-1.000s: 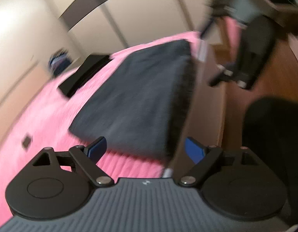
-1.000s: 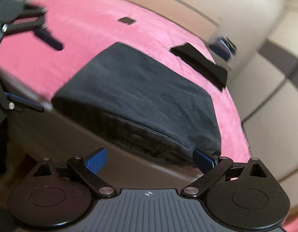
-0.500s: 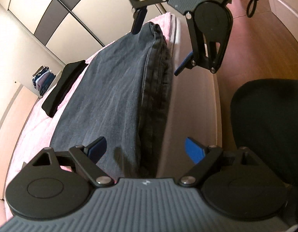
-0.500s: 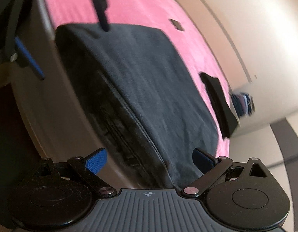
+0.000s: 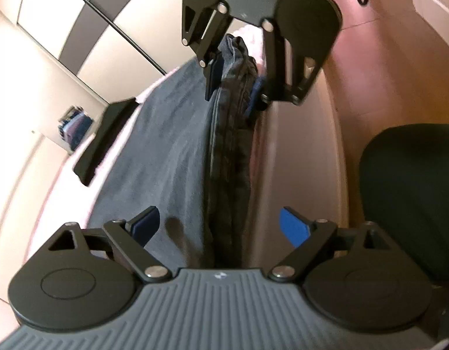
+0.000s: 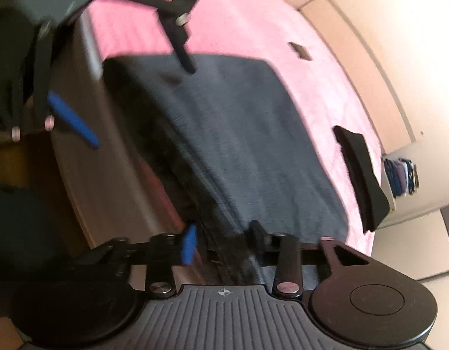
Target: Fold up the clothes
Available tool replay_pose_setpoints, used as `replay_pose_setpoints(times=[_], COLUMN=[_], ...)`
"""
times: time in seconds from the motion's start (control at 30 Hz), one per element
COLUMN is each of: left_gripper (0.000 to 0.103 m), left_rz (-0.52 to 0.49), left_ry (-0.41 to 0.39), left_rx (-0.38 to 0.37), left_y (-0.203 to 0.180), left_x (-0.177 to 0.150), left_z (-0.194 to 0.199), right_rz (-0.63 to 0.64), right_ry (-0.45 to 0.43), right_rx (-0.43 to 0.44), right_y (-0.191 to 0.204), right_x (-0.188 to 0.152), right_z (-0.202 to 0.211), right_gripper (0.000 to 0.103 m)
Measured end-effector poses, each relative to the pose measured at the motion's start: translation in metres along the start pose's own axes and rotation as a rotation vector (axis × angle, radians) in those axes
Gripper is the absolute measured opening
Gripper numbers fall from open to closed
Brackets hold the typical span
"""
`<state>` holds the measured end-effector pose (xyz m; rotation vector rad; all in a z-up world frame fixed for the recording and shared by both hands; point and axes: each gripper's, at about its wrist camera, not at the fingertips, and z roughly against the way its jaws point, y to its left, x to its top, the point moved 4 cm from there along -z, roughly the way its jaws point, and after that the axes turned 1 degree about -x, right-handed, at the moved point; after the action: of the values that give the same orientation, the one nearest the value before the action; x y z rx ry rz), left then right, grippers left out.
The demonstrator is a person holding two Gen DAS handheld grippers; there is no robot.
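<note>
where the pink bed cover (image 6: pixel 247 23) meets the pale side of the bed (image 5: pixel 300 157), a folded pair of dark jeans (image 5: pixel 177 151) lies flat on the cover with its thick seamed edge running along the bed's edge. the right gripper (image 5: pixel 236 87) has its jaws drawn in on the far corner of that edge: its jaws have just been closing, and in the left wrist view the denim bunches up between its two blue pads, pinched and lifted a little into a ridge. in the right wrist view the same dark seam passes between that gripper's fingers (image 6: pixel 189 245), which stand close together on either side of it. the left gripper (image 5: pixel 221 230) stands wide apart at the near end of the jeans, one finger over the flat denim and the other out past the bed's edge, with the seamed edge between them; the pads do not press on the cloth. a black folded garment (image 6: pixel 361 175) lies further back on the cover, well apart from the jeans. a stack of folded clothes (image 5: pixel 74 127) sits beyond the bed by the wall.
</note>
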<state>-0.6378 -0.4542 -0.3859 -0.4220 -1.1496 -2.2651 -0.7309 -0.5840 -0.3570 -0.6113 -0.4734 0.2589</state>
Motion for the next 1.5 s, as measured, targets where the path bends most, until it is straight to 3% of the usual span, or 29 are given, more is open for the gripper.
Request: replay_pose_setpoints(times=[0.3,0.33,0.37,0.43,0.6,0.63,0.67,0.7,0.77,1.0,1.2,1.3,1.33,1.4,1.5], left_gripper=[0.087,0.083,0.069,0.055,0.038,0.036,0.033,0.033,0.031,0.030,0.030,0.030,0.030,0.030,0.030], left_rz=[-0.127,-0.155,-0.186,-0.230,-0.236,-0.230,-0.224,-0.215,-0.199,-0.121,-0.050,-0.018,-0.015,-0.021,-0.038], left_ry=[0.068,0.090,0.116,0.164,0.173,0.172,0.171,0.169,0.157,0.120,0.083,0.059,0.048,0.034,0.047], left_rx=[0.165,0.180,0.195,0.217,0.201,0.195,0.190,0.183,0.169,0.093,-0.008,-0.070,-0.090,-0.133,-0.181], left_y=[-0.007,-0.009,-0.011,-0.012,-0.005,-0.003,0.000,0.003,0.012,0.049,0.085,0.103,0.109,0.117,0.128], left_x=[0.020,0.020,0.019,0.015,0.011,0.012,0.013,0.014,0.015,0.016,0.009,0.004,0.002,0.001,0.003], left_z=[-0.020,-0.025,-0.031,-0.037,-0.029,-0.027,-0.025,-0.022,-0.016,0.009,0.021,0.019,0.019,0.018,0.016], right_rz=[-0.035,-0.040,-0.043,-0.049,-0.067,-0.066,-0.063,-0.057,-0.045,0.014,0.103,0.165,0.168,0.144,0.097], right_ry=[-0.014,-0.016,-0.018,-0.026,-0.057,-0.064,-0.070,-0.076,-0.088,-0.033,-0.043,-0.038,-0.031,-0.012,0.027], right_rx=[0.002,0.000,-0.003,-0.008,-0.047,-0.061,-0.080,-0.106,-0.153,-0.259,-0.344,-0.374,-0.368,-0.334,-0.255], right_y=[-0.019,-0.019,-0.019,-0.016,-0.002,0.001,0.004,0.008,0.015,0.015,0.009,0.008,0.006,0.000,-0.022], right_x=[0.020,0.021,0.022,0.021,0.016,0.016,0.015,0.013,0.009,-0.003,0.007,0.010,0.011,0.016,0.029], right_z=[0.008,0.009,0.009,0.010,0.018,0.020,0.021,0.024,0.027,-0.001,-0.025,-0.033,-0.033,-0.032,-0.026], right_gripper=[0.032,0.032,0.032,0.032,0.033,0.036,0.049,0.069,0.077,0.077,0.075,0.056,0.053,0.039,0.032])
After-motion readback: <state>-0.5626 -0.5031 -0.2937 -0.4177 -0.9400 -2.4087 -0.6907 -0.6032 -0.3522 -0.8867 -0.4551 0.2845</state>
